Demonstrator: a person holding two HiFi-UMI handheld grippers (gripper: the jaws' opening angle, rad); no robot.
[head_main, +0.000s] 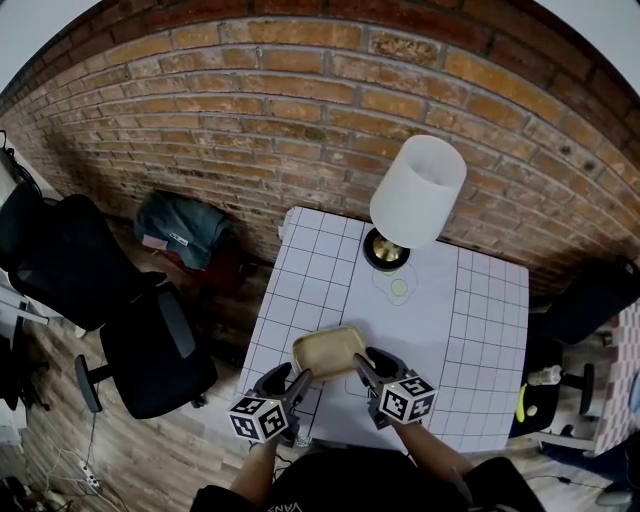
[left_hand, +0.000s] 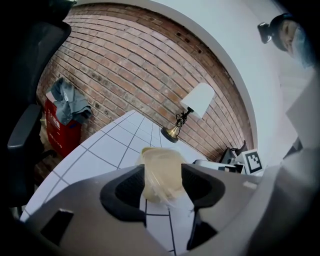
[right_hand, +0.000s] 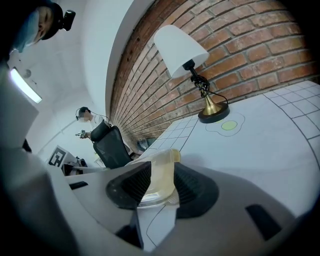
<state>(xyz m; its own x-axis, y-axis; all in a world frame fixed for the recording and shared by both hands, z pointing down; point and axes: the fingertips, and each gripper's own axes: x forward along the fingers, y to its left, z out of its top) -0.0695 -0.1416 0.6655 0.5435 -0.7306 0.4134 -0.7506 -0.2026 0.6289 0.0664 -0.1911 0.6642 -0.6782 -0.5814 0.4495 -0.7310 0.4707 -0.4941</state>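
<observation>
Brick wall (head_main: 300, 100) backs the gridded table (head_main: 480, 330) where left gripper (head_main: 300, 380) and right gripper (head_main: 362, 366) both clamp a tray (head_main: 328, 352).

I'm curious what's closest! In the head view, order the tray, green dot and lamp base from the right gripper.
1. Tray, held in the right gripper.
2. Green dot, farther forward.
3. Lamp base, just beyond the dot.

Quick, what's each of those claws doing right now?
Left gripper: shut on the tan tray.
Right gripper: shut on the same tan tray.
</observation>
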